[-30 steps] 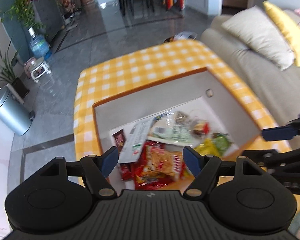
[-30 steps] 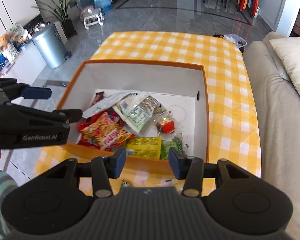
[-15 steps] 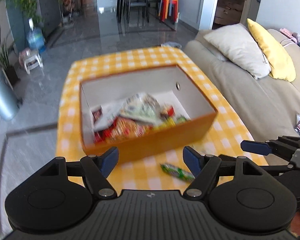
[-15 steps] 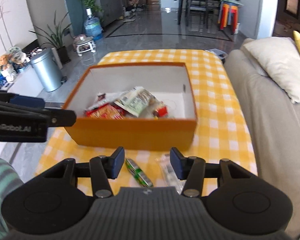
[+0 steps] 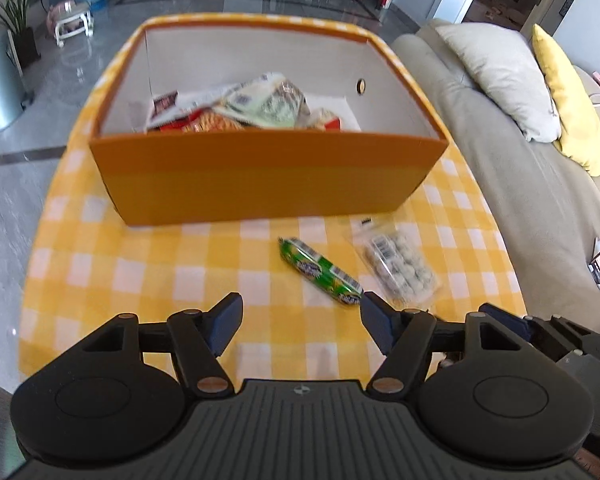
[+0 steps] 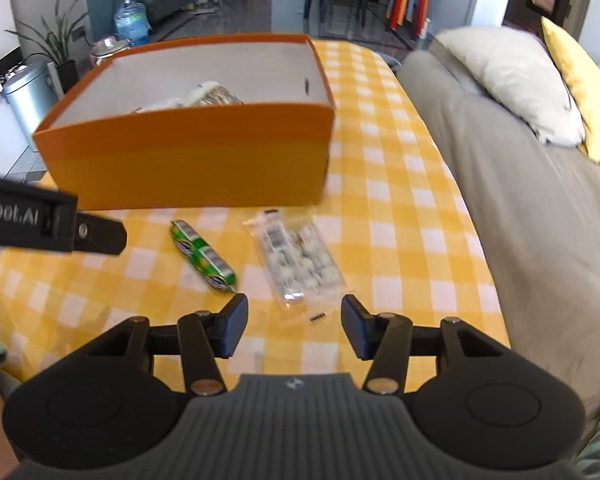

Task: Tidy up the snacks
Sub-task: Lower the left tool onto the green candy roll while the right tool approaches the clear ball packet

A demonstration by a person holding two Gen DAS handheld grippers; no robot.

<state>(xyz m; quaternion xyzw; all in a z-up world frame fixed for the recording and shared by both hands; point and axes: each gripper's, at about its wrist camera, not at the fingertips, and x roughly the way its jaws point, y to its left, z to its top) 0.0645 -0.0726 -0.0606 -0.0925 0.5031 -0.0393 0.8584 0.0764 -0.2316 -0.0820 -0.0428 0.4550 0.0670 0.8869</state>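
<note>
Left gripper [image 5: 301, 322]: tilted steeply down over the checked tablecloth [image 5: 100, 280], jaws spread and just closing a little, nothing between them.

Right gripper [image 6: 294, 326]: same downward tilt, jaws apart, empty.

Green snack bar [image 5: 319, 271]: on the cloth just ahead of the left gripper's right fingertip.

Clear packet of pale round sweets [image 6: 296, 260]: just ahead of the right gripper, its near end between the fingertips' line.

Orange box [image 5: 260, 176]: farther ahead; near wall hides most of the snack packets [image 5: 256, 104] inside; labels blurred.
</note>
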